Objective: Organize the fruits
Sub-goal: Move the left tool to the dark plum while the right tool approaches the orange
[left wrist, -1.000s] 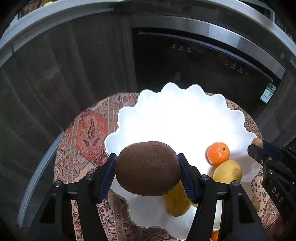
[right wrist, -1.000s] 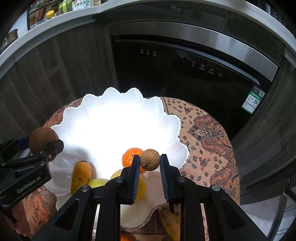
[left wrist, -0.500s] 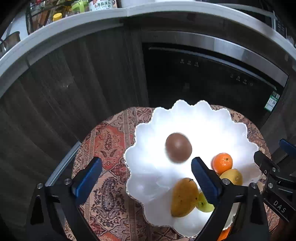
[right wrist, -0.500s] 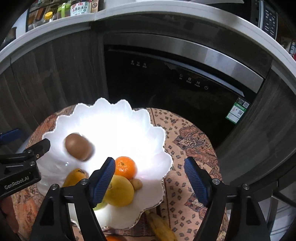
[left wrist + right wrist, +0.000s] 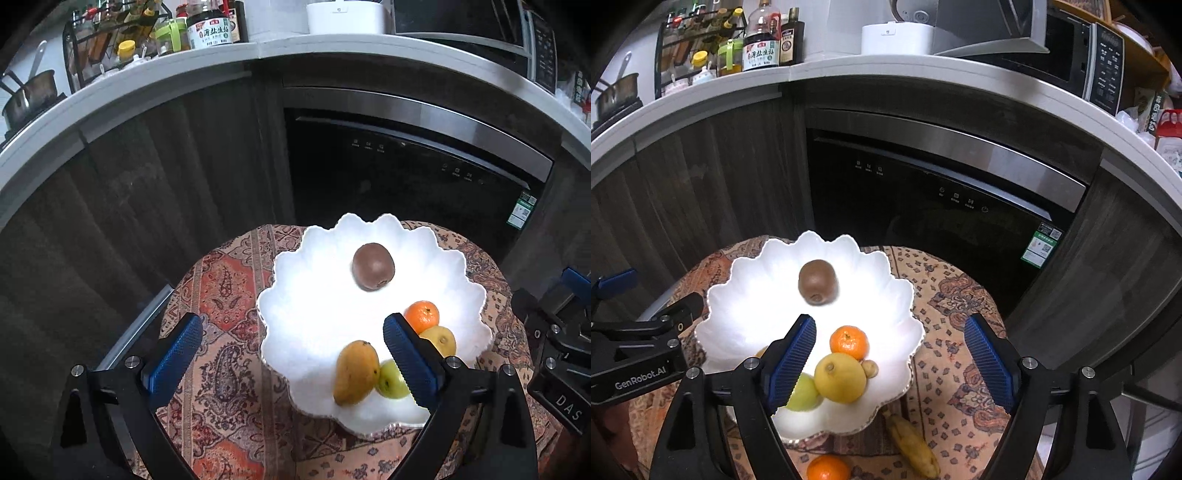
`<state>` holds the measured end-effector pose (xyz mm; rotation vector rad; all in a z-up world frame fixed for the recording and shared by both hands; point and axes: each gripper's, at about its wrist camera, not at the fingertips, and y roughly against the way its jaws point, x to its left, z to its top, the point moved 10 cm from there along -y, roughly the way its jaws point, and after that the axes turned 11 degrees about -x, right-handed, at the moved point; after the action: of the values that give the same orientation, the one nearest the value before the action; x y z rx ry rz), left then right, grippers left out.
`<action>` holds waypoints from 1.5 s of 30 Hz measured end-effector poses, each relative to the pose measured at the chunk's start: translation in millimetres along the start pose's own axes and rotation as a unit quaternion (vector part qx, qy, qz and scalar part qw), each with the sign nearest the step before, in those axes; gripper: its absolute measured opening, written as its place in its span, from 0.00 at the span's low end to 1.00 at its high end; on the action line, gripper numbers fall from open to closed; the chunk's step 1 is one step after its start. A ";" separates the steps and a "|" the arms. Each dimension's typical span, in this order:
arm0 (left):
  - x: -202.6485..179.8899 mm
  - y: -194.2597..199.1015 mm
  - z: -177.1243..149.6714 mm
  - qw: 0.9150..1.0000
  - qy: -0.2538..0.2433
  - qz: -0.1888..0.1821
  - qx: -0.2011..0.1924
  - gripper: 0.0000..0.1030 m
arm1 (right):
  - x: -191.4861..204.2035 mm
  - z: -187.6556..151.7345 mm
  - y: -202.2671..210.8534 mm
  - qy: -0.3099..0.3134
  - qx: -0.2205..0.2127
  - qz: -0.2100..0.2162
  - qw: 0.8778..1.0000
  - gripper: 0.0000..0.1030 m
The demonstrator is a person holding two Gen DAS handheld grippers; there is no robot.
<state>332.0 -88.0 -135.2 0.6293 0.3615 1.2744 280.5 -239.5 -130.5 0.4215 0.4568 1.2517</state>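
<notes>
Kitchen, probably (dishwasher (image 5: 923, 206), microwave (image 5: 1082, 55)).

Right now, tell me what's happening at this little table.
A person is sorting fruit into the white scalloped bowl with two handheld grippers. The left gripper and right gripper are open and empty; the right one's jaws have just been opening. The kiwi, mandarin, lemon and mango lie in the bowl. A banana and another mandarin wait on the patterned cloth.
</notes>
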 end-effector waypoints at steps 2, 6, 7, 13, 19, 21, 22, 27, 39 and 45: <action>0.8 8.0 -1.7 1.000 -0.001 0.000 -0.004 0.97 | 0.4 -1.8 6.5 -0.002 -0.003 0.001 1.000 0.81; 0.9 19.2 -8.3 1.000 0.002 -0.001 -0.004 0.97 | 1.7 -7.7 19.4 -0.005 -0.004 0.006 1.000 0.81; 0.9 22.2 -10.9 1.000 0.003 -0.002 -0.003 0.97 | 1.5 -10.2 22.5 -0.007 -0.004 0.007 1.000 0.81; -3.3 36.1 -21.1 1.000 0.008 -0.007 -0.010 0.97 | -0.1 -23.5 37.3 -0.015 -0.003 0.014 1.000 0.81; -8.7 42.1 -34.5 1.000 0.002 -0.006 -0.011 0.97 | -2.4 -39.5 44.6 -0.020 0.000 0.016 1.000 0.81; -10.6 42.8 -40.7 1.000 0.001 -0.008 -0.010 0.97 | -2.7 -45.2 46.3 -0.023 0.002 0.017 1.000 0.81; -11.6 43.0 -44.2 1.000 0.001 -0.011 -0.010 0.97 | -2.3 -49.2 47.1 -0.024 0.003 0.018 1.000 0.81; -14.6 42.2 -63.7 1.000 0.006 -0.018 -0.011 0.96 | -3.6 -65.9 48.8 -0.029 0.010 0.024 0.999 0.81; -25.7 28.3 -113.3 0.999 -0.004 -0.039 -0.016 0.96 | -1.0 -108.5 47.5 -0.030 0.004 0.021 0.999 0.81; -27.5 10.7 -137.3 0.999 0.010 -0.047 -0.003 0.89 | 6.3 -125.9 39.5 -0.019 0.009 0.022 1.000 0.81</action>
<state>236.9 -80.5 -238.2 0.5877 0.4002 1.1917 181.7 -216.3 -215.1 0.4720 0.4288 1.2813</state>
